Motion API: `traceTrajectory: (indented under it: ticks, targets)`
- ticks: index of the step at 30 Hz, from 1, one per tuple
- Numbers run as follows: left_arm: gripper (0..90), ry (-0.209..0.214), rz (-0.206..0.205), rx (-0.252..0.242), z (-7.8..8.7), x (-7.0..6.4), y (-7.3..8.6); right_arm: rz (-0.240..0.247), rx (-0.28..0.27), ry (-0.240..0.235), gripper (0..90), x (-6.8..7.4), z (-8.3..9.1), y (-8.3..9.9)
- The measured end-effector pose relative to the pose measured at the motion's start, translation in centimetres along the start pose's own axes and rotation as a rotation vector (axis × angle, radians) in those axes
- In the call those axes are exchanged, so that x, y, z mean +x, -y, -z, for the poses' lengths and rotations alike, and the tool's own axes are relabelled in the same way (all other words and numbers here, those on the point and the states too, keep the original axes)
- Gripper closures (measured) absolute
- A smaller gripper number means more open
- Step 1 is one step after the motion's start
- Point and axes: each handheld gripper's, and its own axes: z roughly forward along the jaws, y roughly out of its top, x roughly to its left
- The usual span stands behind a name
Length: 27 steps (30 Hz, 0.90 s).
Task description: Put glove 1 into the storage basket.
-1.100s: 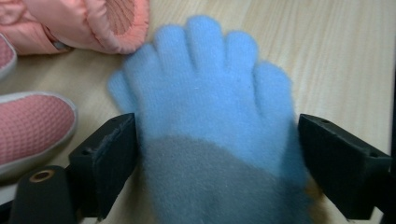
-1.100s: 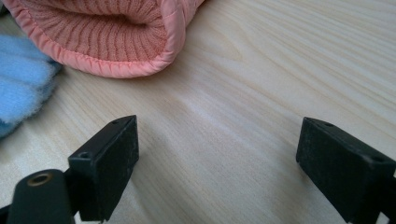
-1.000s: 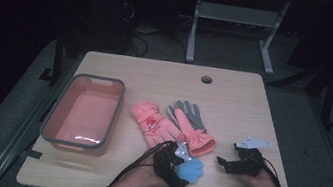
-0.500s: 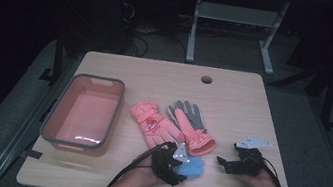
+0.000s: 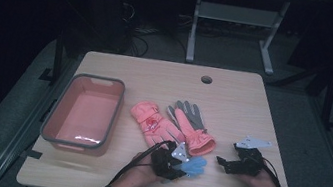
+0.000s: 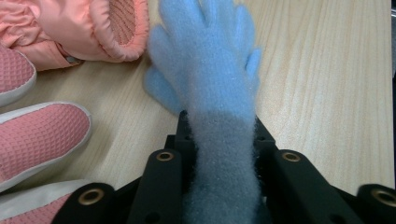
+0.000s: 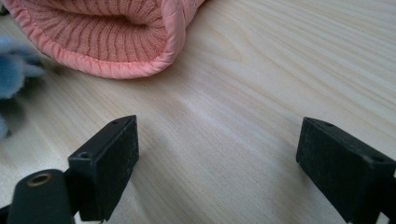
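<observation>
- Left gripper view: the left gripper [image 6: 219, 154] has its two black jaws closed on the cuff of the blue fuzzy glove [image 6: 205, 60]; the fleece fills the gap between them, and the glove's fingers lie spread flat on the table [image 6: 317, 70] ahead.
- High view: the left gripper [image 5: 174, 163] sits at the near edge of the table, with the blue glove [image 5: 192, 165] just to its right.
- Keep the clamp on the cuff firm. Fleece compresses, so a light pinch would likely let it slip during a lift.
- Lift straight up before any sideways travel, so that the trailing fingers clear the wood and do not drag.
- Watch the neighbours: the pink ski glove [image 5: 152, 121] and the grey-and-pink glove [image 5: 193, 125] lie just beyond the blue glove, their cuffs near it. A low sweep could catch them.
- The pink bin [image 5: 81, 113] stands well apart to the left and looks like the probable destination. Carry high enough to clear its grey rim.
- Right gripper view: the right gripper [image 7: 217, 154] has its jaws wide apart and holds nothing; bare wood shows between them, with the ribbed pink cuff [image 7: 107, 32] beyond.
- High view: the right gripper [image 5: 232, 163] rests near the right front corner. Keep it outside the left arm's path.
</observation>
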Motion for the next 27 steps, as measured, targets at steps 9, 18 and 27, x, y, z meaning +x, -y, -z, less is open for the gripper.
traceTrajectory:
  ticks: [9, 18, 27]
  targets:
    - [75.5, 0.036, 0.040, -0.029, 0.2, 0.4, 0.1, 0.000, 0.000, 0.000, 12.4, 0.0, 0.0, 0.0]
    - [75.7, 0.088, 0.078, -0.081, 1.8, 0.8, -0.5, -0.005, 0.003, -0.001, 12.4, 0.0, 0.0, 0.0]
    - [75.6, 0.080, 0.102, -0.098, 4.9, 1.9, -1.2, -0.006, 0.005, 0.002, 10.9, 0.0, 0.0, 0.0]
